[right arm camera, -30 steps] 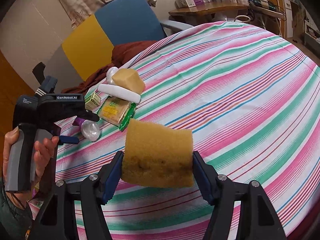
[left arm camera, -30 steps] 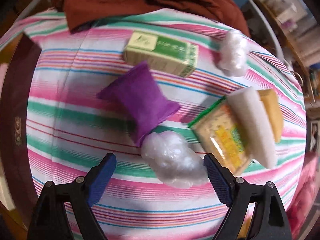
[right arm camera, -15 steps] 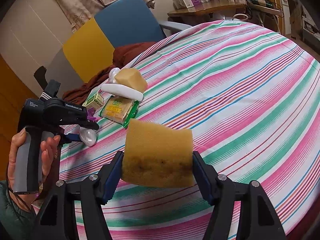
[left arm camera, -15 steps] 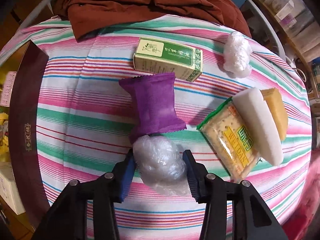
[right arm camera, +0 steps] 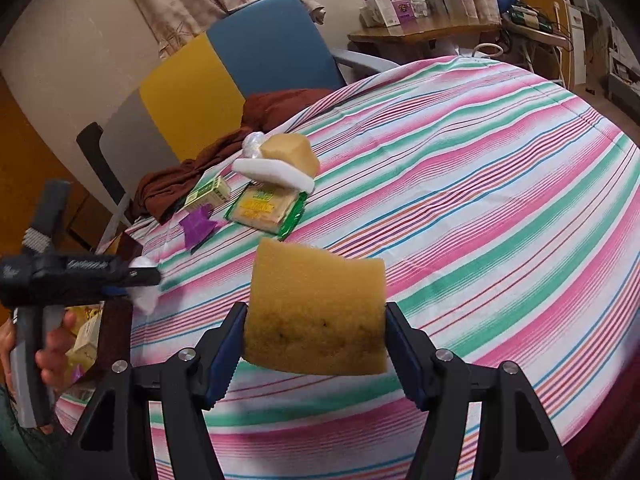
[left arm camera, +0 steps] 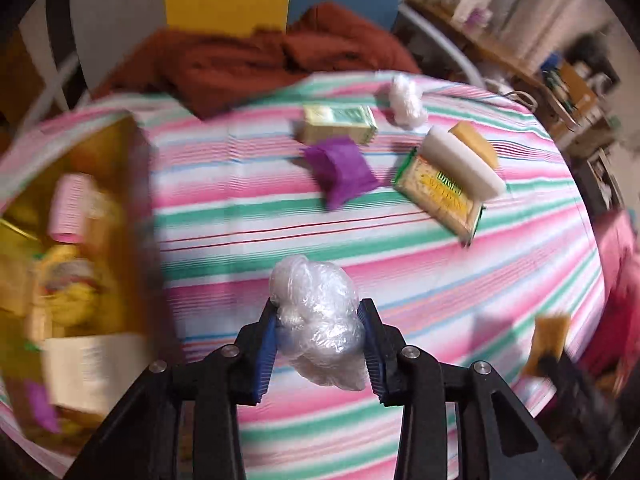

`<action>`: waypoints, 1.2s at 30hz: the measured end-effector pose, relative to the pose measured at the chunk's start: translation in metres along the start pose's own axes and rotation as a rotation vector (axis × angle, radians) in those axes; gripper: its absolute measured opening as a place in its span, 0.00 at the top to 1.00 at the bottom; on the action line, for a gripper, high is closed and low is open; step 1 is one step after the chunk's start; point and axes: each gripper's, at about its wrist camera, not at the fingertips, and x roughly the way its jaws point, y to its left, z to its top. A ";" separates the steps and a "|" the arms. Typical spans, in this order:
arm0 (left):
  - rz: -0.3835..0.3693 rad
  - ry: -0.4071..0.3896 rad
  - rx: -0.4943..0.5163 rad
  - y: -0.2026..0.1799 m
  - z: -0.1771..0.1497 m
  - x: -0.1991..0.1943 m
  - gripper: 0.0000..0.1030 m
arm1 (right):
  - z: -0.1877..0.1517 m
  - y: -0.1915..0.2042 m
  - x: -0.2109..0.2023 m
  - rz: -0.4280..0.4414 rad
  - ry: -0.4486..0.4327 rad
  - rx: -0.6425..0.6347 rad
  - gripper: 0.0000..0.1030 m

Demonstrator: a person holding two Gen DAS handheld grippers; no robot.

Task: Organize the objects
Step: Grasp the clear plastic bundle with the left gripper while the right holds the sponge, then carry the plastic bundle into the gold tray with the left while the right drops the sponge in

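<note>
Left hand-held gripper (left arm camera: 320, 344), its jaws just closed, pinches a crumpled clear plastic bag (left arm camera: 318, 320), while the right hand-held gripper (right arm camera: 316, 344) clamps a yellow sponge (right arm camera: 316, 312).

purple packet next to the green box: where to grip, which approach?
Grip the purple packet across its pinched middle, coming from above. It lies flat on the striped cloth, ends flared, waist narrowest. Its long sides look clear; the green box sits close behind one end, so probably close across the width.
</note>
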 end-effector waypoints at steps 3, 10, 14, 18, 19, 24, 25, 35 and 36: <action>-0.002 -0.059 0.021 0.032 -0.024 -0.026 0.61 | -0.008 0.019 -0.002 0.017 0.010 -0.032 0.34; 0.108 -0.158 -0.045 0.131 -0.064 -0.072 0.61 | -0.014 0.114 0.000 0.108 0.031 -0.197 0.34; 0.190 -0.193 -0.056 0.168 -0.072 -0.076 0.60 | -0.016 0.193 0.012 0.184 0.055 -0.339 0.34; 0.241 -0.210 -0.054 0.191 -0.074 -0.078 0.60 | -0.018 0.259 0.026 0.235 0.072 -0.450 0.34; 0.237 -0.213 -0.064 0.198 -0.074 -0.078 0.60 | -0.018 0.276 0.030 0.246 0.077 -0.477 0.34; 0.295 -0.226 -0.054 0.214 -0.074 -0.071 0.59 | -0.012 0.337 0.064 0.250 0.100 -0.553 0.34; 0.297 -0.224 -0.055 0.217 -0.073 -0.068 0.59 | -0.011 0.349 0.074 0.228 0.102 -0.578 0.34; 0.290 -0.257 -0.121 0.237 -0.069 -0.057 0.18 | -0.022 0.365 0.103 0.155 0.119 -0.643 0.31; 0.280 -0.255 -0.131 0.238 -0.069 -0.057 0.18 | -0.022 0.363 0.102 0.158 0.112 -0.638 0.28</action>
